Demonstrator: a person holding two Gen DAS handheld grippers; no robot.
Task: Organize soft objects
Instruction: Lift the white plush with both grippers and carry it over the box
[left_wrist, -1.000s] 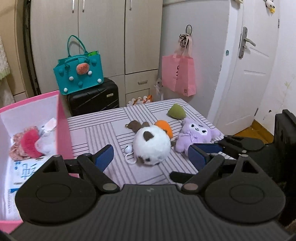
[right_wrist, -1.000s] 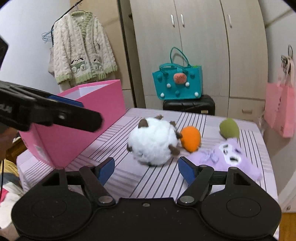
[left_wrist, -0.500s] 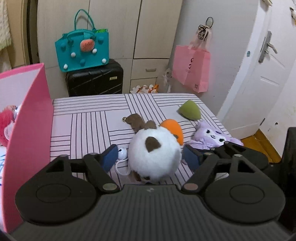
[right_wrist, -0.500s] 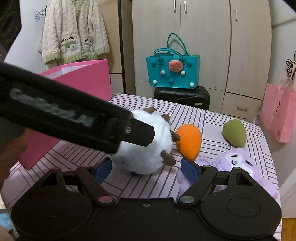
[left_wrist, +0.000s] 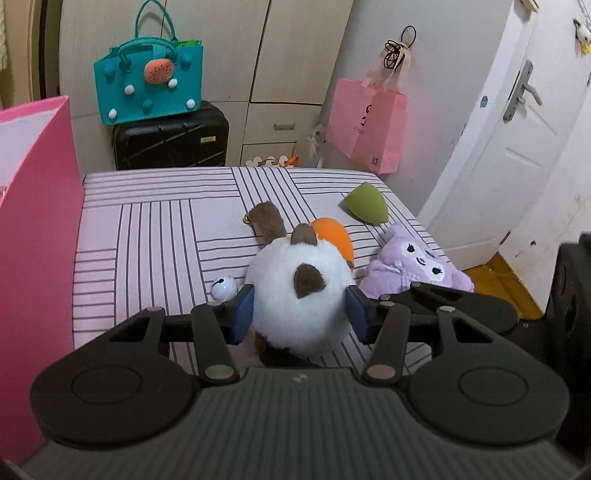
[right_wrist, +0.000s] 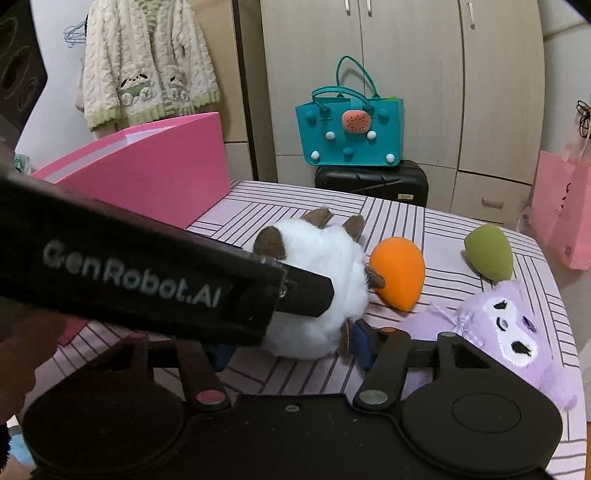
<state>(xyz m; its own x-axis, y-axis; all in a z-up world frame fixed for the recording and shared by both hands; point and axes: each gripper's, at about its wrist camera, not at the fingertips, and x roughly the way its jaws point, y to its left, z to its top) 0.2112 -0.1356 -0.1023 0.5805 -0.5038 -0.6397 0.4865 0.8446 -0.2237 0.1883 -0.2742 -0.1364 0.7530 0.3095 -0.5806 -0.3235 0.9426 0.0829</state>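
Observation:
A round white plush (left_wrist: 299, 291) with brown patches lies on the striped bed sheet (left_wrist: 147, 240). My left gripper (left_wrist: 300, 314) straddles it, its jaws closing with both blue pads pressed into the fur. In the right wrist view the same white plush (right_wrist: 317, 273) lies between the closing jaws of my right gripper (right_wrist: 291, 349). The right pad touches a brown foot, and a gap shows at the left pad. The left gripper's black housing (right_wrist: 147, 273) crosses that view. Beside the plush lie an orange foam egg (right_wrist: 399, 273), a green foam egg (right_wrist: 489, 251) and a purple plush (right_wrist: 498, 332).
A tall pink box (right_wrist: 147, 177) stands at the bed's left side. A small white bell (left_wrist: 224, 287) lies left of the plush. Behind the bed are a teal bag (left_wrist: 147, 77) on a black suitcase (left_wrist: 170, 140), a pink paper bag (left_wrist: 369, 125) and a white door (left_wrist: 517, 147).
Both grippers came forward to the white plush and their jaws narrowed around it. The left gripper dropped lower and now crosses the right wrist view.

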